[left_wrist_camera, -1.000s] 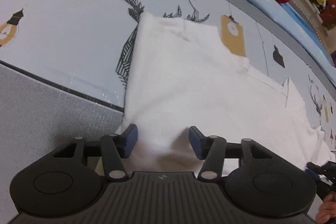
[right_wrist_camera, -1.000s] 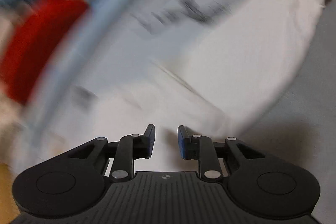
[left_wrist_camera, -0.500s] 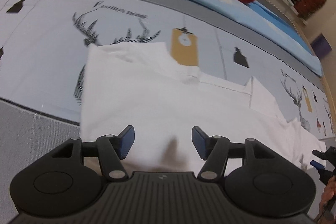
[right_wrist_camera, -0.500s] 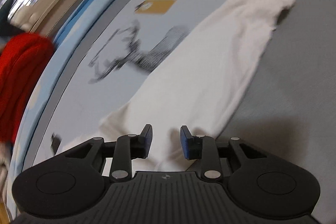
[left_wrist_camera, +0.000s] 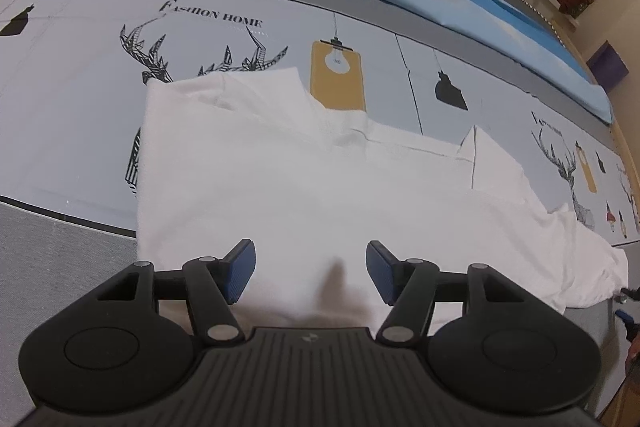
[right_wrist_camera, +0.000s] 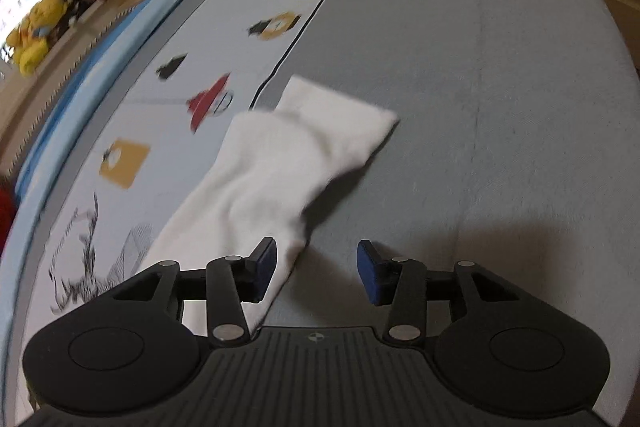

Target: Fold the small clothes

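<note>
While both claws stood wide open, empty, the shirt (left_wrist_camera: 304, 183) ran left-right; left claw (left_wrist_camera: 311, 271) over its hem, right claw (right_wrist_camera: 316, 271) beside its end.

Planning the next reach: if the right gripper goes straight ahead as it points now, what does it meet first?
Probably the grey bedcover. The right gripper is open with bare cover between its fingers; the white garment lies just left of that line, beside the left finger. Depth is unclear, so it may brush the garment's edge.

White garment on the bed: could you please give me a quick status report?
Left claw open, over white garment. Right claw open, empty, at its edge. Garment partly folded on the printed bedsheet. Nothing blocking.
</note>
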A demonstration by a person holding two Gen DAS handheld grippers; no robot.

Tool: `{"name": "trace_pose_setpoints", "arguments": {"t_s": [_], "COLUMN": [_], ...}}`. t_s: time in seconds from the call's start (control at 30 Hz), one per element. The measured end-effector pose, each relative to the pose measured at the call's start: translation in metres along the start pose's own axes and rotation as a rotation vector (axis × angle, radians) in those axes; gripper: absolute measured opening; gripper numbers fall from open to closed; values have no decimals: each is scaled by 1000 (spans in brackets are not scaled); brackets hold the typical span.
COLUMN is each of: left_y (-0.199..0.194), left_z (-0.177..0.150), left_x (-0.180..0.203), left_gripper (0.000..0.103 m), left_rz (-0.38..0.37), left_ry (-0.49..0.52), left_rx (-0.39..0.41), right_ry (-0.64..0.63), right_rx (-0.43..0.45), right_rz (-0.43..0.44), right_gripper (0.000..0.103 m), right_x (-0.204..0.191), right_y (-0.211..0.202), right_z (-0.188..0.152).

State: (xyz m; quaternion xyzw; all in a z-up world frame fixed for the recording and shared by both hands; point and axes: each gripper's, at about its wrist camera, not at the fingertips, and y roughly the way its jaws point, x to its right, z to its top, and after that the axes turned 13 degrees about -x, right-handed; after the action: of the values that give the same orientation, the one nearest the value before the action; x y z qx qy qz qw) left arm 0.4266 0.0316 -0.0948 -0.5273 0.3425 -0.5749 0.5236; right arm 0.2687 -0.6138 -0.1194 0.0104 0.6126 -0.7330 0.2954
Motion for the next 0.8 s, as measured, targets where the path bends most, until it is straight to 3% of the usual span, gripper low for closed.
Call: {"name": "trace_pose_setpoints", "arguments": {"t_s": [0.13,0.23,0.33,0.47,0.63,0.8], "left_y": [1,-1,-3,-11,-26,-45], "left_z": [0,0,1,3,7,15], "left_x": [0,-5,-10,-18,-38,-66], "left_gripper": [68,69,69,69,69,69], "left_rz": [9,17,14,1,-9,-27], "left_ry": [13,4,-3,-21,-84,-181], "left_rx": [1,5,5,17,50,92], "right_ry": [83,100,97,62,-224,-689], "right_rx": [1,19,72,205,379,439], "right_rz": [130,176,184,112,26,242], "right_gripper": [47,45,6,5,5,4], "right_x": [12,11,6,-11,-91,-192], "right_y": [10,13,12,-4,-46,-94], "right_z": [11,15,12,2,-35,-147]}}
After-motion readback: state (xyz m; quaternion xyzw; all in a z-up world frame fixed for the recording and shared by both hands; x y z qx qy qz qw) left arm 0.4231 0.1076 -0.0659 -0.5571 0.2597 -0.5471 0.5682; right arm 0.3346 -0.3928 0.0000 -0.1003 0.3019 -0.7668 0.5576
